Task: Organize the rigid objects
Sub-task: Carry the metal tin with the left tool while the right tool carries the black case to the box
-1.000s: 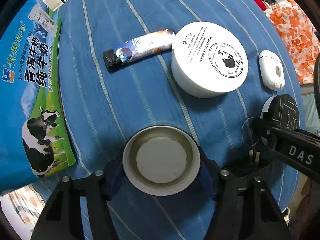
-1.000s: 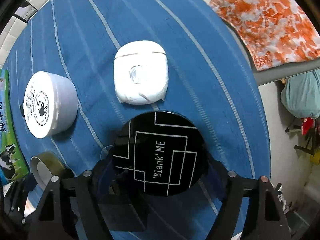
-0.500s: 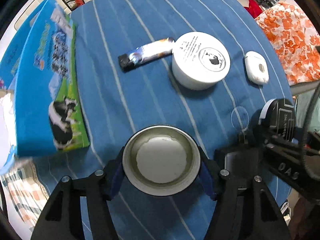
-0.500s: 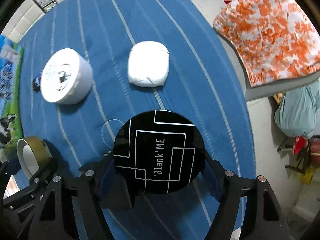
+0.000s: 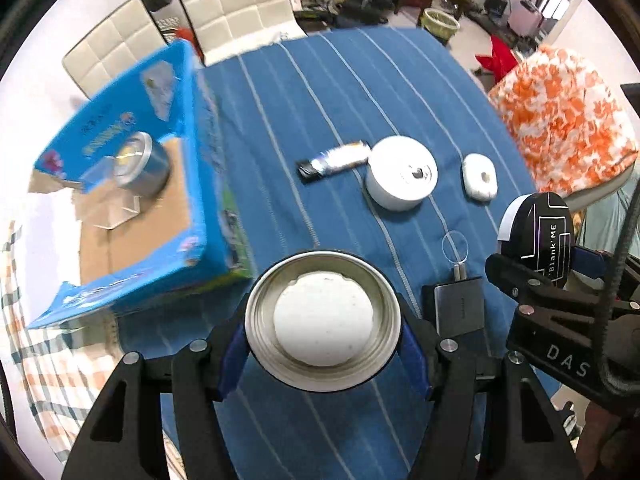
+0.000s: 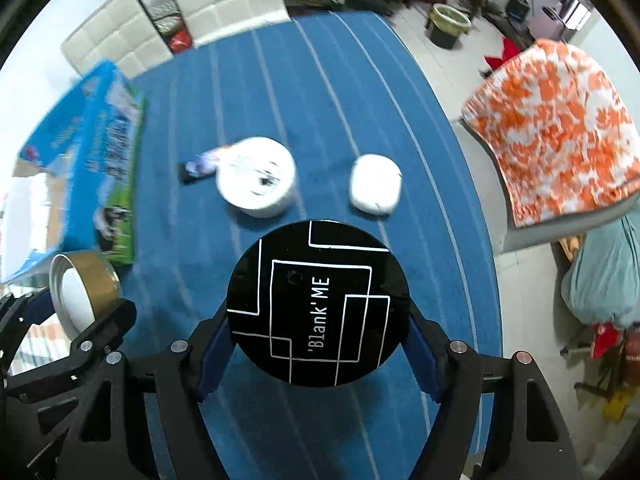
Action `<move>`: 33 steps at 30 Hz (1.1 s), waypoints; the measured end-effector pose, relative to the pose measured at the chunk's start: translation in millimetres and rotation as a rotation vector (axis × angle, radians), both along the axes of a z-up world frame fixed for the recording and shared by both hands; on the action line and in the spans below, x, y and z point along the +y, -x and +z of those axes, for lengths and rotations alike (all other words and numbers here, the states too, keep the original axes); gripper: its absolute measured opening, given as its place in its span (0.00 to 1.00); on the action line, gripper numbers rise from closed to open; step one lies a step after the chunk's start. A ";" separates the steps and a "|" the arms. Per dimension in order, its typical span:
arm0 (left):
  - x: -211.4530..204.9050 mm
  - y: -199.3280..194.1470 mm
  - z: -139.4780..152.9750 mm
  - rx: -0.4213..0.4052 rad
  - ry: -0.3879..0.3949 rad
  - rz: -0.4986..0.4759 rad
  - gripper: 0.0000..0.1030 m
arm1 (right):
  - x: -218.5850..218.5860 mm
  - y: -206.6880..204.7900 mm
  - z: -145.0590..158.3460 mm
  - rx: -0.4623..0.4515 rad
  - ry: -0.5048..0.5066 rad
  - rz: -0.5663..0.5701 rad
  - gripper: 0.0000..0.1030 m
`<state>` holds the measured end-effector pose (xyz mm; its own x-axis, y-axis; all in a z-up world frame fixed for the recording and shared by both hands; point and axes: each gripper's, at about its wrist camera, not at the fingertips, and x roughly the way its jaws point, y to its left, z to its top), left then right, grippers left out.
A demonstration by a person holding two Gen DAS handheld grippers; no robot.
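My left gripper (image 5: 323, 350) is shut on a round gold-sided tin (image 5: 322, 319) with a white inner disc, held well above the blue striped tablecloth (image 5: 312, 128). My right gripper (image 6: 319, 340) is shut on a black round compact (image 6: 319, 301) lettered "Blank'ME", also lifted; that compact (image 5: 538, 233) shows at the right of the left wrist view. The tin (image 6: 82, 289) appears at the left in the right wrist view. On the cloth lie a white cream jar (image 5: 401, 178), a white earbud case (image 5: 479, 176) and a lighter (image 5: 333, 161).
An open blue milk carton box (image 5: 132, 184) stands at the table's left edge with a silver tape roll (image 5: 140, 162) inside. A grey power bank (image 5: 459, 307) with a key ring lies near the front. White chairs (image 5: 236, 4) stand behind, an orange-patterned cushion (image 5: 560, 120) at the right.
Both grippers have risen high above the table with their objects still held. The view has widened, and the inside of the box and the room now show.
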<state>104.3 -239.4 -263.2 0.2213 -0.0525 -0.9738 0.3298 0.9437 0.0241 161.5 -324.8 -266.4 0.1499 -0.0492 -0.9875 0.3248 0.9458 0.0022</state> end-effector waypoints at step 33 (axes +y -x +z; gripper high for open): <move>286.4 -52.0 111.7 -0.214 0.063 0.276 0.60 | 274.8 -107.9 101.7 -0.193 -0.049 0.293 0.75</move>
